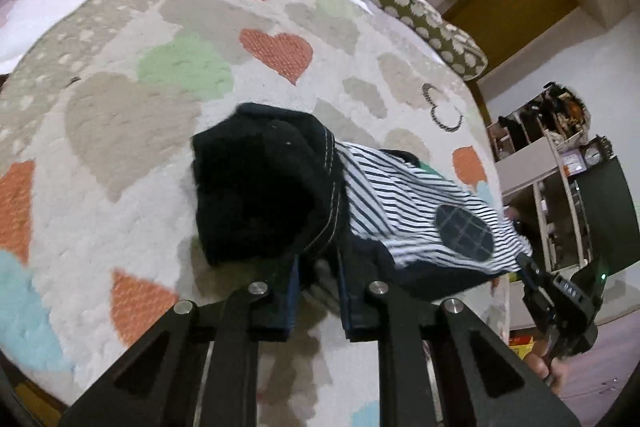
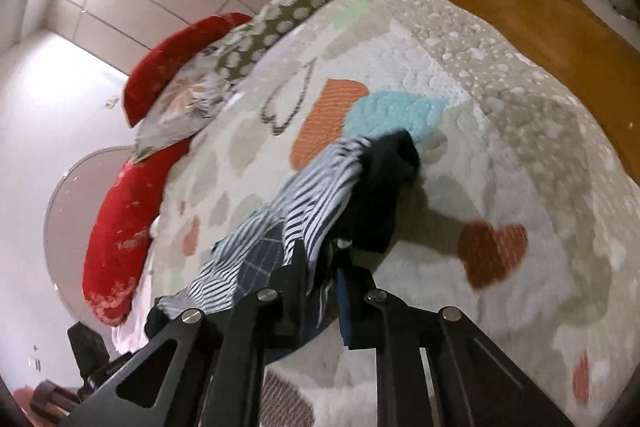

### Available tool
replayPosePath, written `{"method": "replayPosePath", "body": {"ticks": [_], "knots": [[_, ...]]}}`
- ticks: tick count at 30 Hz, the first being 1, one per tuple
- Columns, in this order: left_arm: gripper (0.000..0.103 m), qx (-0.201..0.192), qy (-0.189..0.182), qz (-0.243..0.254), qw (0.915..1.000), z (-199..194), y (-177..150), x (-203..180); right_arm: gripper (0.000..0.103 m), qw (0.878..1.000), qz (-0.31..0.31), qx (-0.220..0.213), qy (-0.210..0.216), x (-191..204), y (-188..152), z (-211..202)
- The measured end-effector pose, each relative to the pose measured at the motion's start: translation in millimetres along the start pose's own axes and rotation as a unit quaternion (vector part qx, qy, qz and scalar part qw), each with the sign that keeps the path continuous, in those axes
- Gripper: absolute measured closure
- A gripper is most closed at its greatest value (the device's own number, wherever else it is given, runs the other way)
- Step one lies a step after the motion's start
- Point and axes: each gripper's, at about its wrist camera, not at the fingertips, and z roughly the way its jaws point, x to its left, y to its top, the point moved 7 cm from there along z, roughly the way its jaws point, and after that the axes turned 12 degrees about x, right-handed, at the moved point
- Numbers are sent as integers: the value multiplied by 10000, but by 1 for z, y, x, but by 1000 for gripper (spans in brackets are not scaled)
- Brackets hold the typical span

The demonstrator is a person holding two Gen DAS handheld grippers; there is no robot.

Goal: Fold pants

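Left hand-held gripper (image 1: 316,301): jaws clamped on the dark edge of the pants (image 1: 404,203). Right hand-held gripper (image 2: 320,281): jaws likewise clamped on the garment's edge. Pants (striped white and navy, plaid patch, dark bunched end) were strung between both, lifted above the bed, that end touching the heart-patterned blanket (image 1: 168,131). Red pillows (image 2: 120,227) lay beyond.

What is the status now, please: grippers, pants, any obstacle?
Left gripper and right gripper both shut on pants. Pants lifted, dark end touching bedspread. Nothing in the way.
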Motion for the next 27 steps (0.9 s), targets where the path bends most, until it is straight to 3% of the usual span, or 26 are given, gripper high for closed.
{"method": "replayPosePath", "body": {"ticks": [5,10,11,12,14,15,16,18,20,22,24,27], "knots": [[87,-406,301,-82,9987,-29,-27,19,90,9997,-182,-181,30,6,-40,-31],[87,-443,459,-103,9979,-40,-52,34,86,9993,92,-162,-332,-22,-74,-37],[85,-460,397,-60,9981,-45,-57,32,79,9995,111,-145,-259,-22,-78,-39],[81,-490,342,14,9982,-50,-62,29,65,9998,87,-137,-120,-18,-83,-41],[53,-585,323,210,9975,-57,-68,21,46,9994,-125,-319,-47,-4,-89,-50],[46,-643,338,252,9970,-60,-70,19,37,9975,-327,-603,-192,6,-91,-59],[42,-723,353,289,9963,-61,-70,17,30,9949,-463,-827,-334,13,-92,-64],[42,-808,373,326,9955,-60,-67,14,1,9872,-688,-1325,-554,26,-89,-72],[42,-764,292,329,9961,-55,-66,13,0,9863,-691,-1400,-524,31,-77,-67],[42,-695,168,279,9971,-49,-65,14,0,9976,-407,-456,-317,23,-61,-40],[42,-632,139,212,9977,-42,-63,16,29,9997,-24,-61,249,15,-54,-28],[42,-460,140,87,9988,-29,-58,22,39,9984,34,146,547,13,-55,-19]]}}
